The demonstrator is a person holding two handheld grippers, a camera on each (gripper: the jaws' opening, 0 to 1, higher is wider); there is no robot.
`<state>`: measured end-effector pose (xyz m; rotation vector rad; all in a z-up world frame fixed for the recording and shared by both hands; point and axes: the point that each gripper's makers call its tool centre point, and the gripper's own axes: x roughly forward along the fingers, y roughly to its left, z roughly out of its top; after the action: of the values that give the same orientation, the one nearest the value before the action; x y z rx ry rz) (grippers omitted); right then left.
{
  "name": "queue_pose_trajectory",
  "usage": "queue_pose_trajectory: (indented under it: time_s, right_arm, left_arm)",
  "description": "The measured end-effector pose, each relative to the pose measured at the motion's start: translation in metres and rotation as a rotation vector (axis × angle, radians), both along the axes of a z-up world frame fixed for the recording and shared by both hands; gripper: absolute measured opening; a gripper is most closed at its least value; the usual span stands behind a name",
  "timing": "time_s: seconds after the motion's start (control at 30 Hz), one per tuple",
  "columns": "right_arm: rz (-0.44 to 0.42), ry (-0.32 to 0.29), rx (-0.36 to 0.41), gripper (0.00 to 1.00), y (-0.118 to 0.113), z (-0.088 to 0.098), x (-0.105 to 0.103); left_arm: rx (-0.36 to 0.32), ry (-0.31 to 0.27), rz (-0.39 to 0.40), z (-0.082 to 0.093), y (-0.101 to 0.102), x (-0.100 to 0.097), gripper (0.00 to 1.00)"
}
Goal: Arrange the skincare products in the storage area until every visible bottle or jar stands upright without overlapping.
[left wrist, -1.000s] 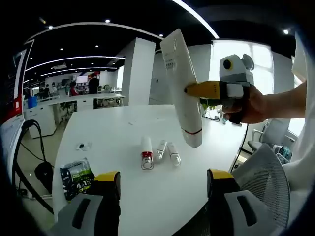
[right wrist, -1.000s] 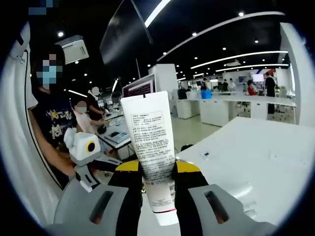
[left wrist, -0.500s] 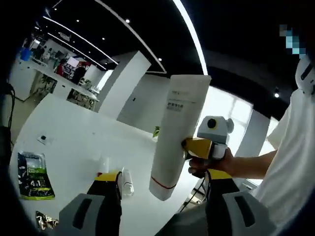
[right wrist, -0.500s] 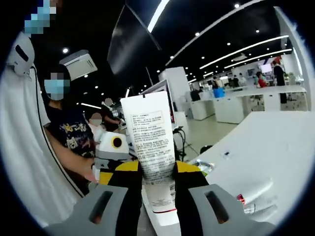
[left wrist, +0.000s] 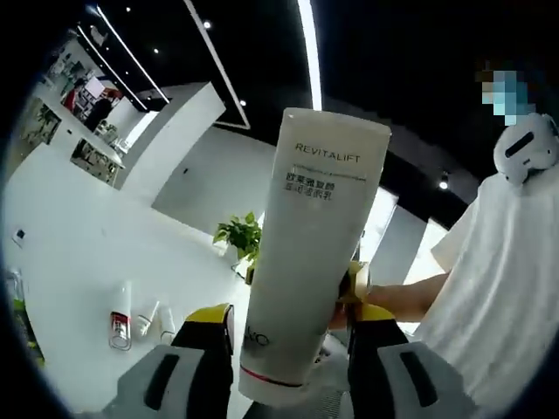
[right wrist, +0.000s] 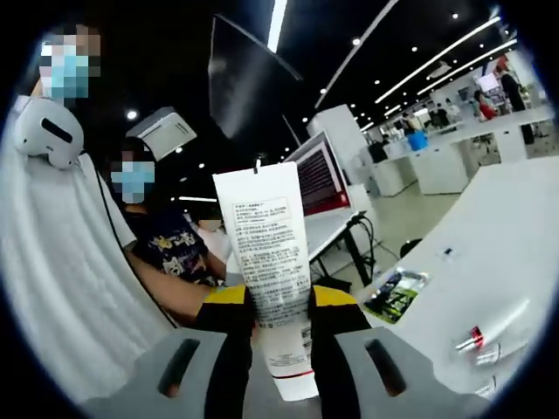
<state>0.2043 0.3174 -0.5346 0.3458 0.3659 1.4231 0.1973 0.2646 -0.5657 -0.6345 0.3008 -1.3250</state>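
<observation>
A big white REVITALIFT tube [left wrist: 310,253] with a red line near its cap stands upright in the air. My right gripper [right wrist: 281,305] is shut on its lower part, printed side of the tube [right wrist: 265,262] facing the camera. In the left gripper view the right gripper [left wrist: 354,284] shows behind the tube, held by a hand [left wrist: 397,301]. My left gripper [left wrist: 290,327] is open, its jaws on either side of the tube's lower end with a narrow gap. Three small tubes [left wrist: 131,319] lie on the white table [left wrist: 61,227]; two of them [right wrist: 493,336] show in the right gripper view.
A green packet [right wrist: 395,295] lies on the table [right wrist: 515,253] near its edge. A person in white [left wrist: 489,288] stands close on the right. Another person [right wrist: 166,253] sits behind, near a monitor [right wrist: 319,179]. A potted plant [left wrist: 240,236] stands beyond the table.
Both grippers have come closer together, so the tube now stands between my left jaws, which have narrowed. Both views have tilted upward. The right gripper keeps its hold.
</observation>
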Motion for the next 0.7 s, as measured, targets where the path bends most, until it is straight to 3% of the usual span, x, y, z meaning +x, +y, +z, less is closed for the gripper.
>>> queue_pose_trajectory:
  time_s: [0.03,0.07,0.33,0.43,0.7]
  right_arm:
    - [0.016,0.031,0.016,0.22,0.001,0.002,-0.002]
    - [0.011,0.018,0.017,0.23,0.001,0.003,-0.001]
    - [-0.018,0.061,0.033,0.24,-0.001,-0.007,0.012]
    - [-0.028,0.069,0.027,0.25,0.000,-0.011,0.015]
    - [-0.111,0.047,-0.014,0.27,-0.002,-0.024,0.029]
  left_arm:
    - [0.002,-0.002,0.008,-0.001,0.001,0.002,0.40]
    - [-0.011,-0.032,0.007,0.001,0.002,0.003,0.39]
    - [0.007,-0.023,0.025,-0.006,0.002,0.011,0.35]
    - [0.010,0.031,0.023,-0.010,-0.001,0.015,0.33]
    - [0.159,0.033,0.092,-0.026,-0.003,0.031,0.31]
